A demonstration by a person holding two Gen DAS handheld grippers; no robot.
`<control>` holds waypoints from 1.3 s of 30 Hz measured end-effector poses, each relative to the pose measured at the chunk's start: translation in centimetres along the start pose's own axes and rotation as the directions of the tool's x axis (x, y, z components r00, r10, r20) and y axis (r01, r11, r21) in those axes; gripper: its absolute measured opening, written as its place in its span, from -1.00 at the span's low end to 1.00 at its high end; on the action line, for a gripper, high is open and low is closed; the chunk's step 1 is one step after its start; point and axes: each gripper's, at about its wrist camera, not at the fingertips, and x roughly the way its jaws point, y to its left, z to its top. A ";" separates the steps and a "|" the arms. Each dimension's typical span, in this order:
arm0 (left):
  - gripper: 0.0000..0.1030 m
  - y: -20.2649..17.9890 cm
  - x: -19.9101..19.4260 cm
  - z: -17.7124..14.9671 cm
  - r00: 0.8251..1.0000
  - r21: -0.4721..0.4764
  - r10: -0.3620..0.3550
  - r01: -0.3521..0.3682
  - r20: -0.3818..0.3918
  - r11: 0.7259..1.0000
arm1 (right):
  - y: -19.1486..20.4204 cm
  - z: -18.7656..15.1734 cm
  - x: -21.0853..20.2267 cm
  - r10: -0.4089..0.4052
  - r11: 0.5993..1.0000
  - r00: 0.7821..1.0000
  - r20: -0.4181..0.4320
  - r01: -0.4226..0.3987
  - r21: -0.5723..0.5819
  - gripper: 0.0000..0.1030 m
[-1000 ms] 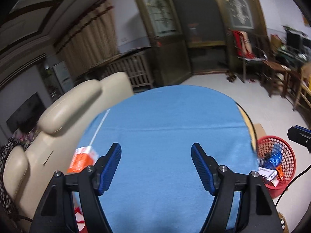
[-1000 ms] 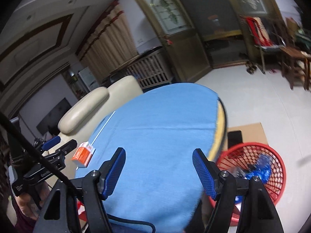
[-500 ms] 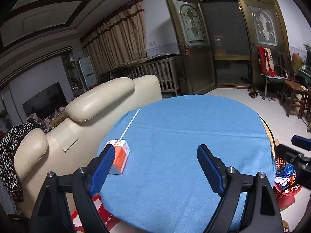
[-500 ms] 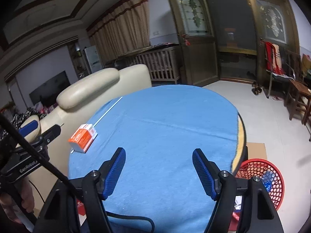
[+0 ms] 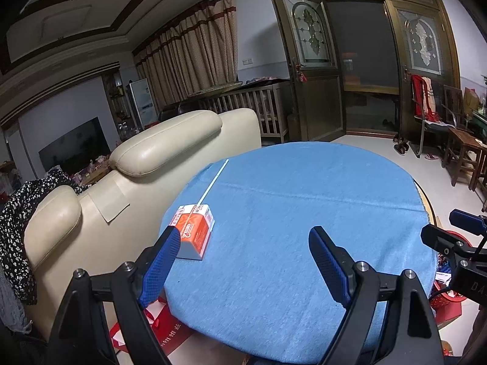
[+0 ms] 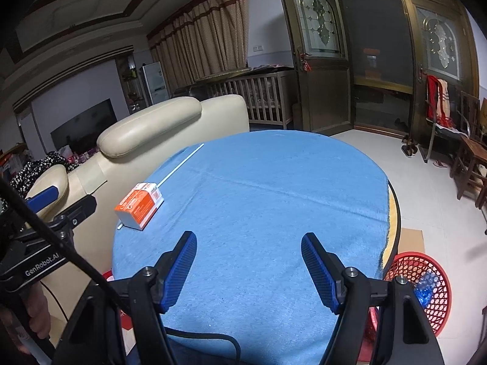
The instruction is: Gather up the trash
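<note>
Orange carton point(image 5: 194, 231) | just beyond left hand-held gripper point(image 5: 243, 261) | both gaping, empty

Seating: cream leather sofa point(image 5: 170, 149) with padded headrests, just beside the table
Table cover: blue cloth point(image 6: 274, 188) over the round table
Over the sofa arm: black floral garment point(image 5: 18, 213)
Far wall: dark wooden double door with patterned glass point(image 6: 319, 70) — one leaf open
Window side: beige pleated curtains point(image 5: 194, 51)
Beside the door: wooden slatted crib point(image 6: 261, 97)
Right edge: brown wooden chair point(image 6: 468, 164) — on pale floor tiles
</note>
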 end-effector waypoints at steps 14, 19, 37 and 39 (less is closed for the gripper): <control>0.68 0.4 -0.3 -1.5 1.000 -0.004 0.006 -0.006 -0.030 1.000 | 0.2 -0.4 0.4 -0.005 1.000 1.000 -0.010 0.005 -0.002 0.46; 0.68 0.2 -0.1 -1.9 0.999 -0.011 -0.004 0.003 -0.053 1.000 | 0.4 -0.7 0.7 -0.001 1.000 1.000 -0.016 0.001 0.002 0.46; 0.68 -0.2 0.7 -2.4 0.996 -0.003 -0.010 0.010 -0.087 1.000 | -0.2 -1.0 1.1 -0.004 1.000 1.000 -0.024 0.004 0.018 0.46; 0.68 -0.4 0.6 -2.5 0.996 0.000 -0.009 0.009 -0.086 1.000 | -0.3 -1.0 1.1 -0.005 1.000 1.000 -0.022 0.005 0.018 0.46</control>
